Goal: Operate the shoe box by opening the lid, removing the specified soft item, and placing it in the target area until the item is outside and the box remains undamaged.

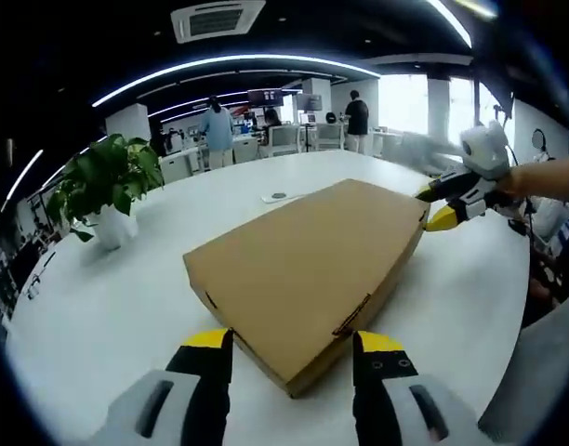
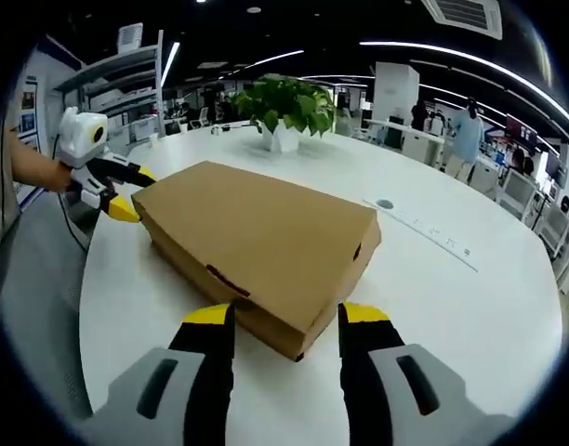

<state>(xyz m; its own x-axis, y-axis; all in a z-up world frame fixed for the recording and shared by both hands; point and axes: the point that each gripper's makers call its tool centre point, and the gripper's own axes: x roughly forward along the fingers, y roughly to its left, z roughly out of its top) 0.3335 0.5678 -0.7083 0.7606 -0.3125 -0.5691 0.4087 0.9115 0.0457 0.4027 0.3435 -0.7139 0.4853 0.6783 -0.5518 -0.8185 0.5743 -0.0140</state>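
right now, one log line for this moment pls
stage: pre-open | shoe box: lid shut, on white table | left gripper: open at one corner | right gripper: open at opposite corner | item: not visible

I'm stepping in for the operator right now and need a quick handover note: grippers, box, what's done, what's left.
Left gripper: open, jaws either side of one corner of the shoe box.
Right gripper: open, straddling the opposite corner.
Box lies flat on the white table, lid closed, looks undamaged.
Done: both grippers lined up at the box.
Left: open the lid, remove the soft item, place it in the target area.
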